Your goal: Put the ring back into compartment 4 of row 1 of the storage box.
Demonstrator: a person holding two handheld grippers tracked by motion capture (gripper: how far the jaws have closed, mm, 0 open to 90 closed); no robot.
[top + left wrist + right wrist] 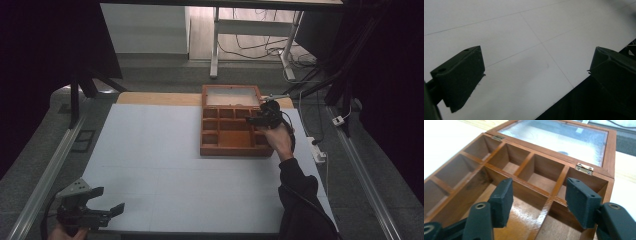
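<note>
Wooden box (541,195) lid open, compartments empty; right hand-held gripper (539,200) apart above it.

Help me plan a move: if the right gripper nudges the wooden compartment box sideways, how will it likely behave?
The wooden box looks rigid and low, with a wide base, so it should slide on the table, not tip. Its glazed lid lies open on hinges, so it may swing, and the pane is probably fragile.
</note>
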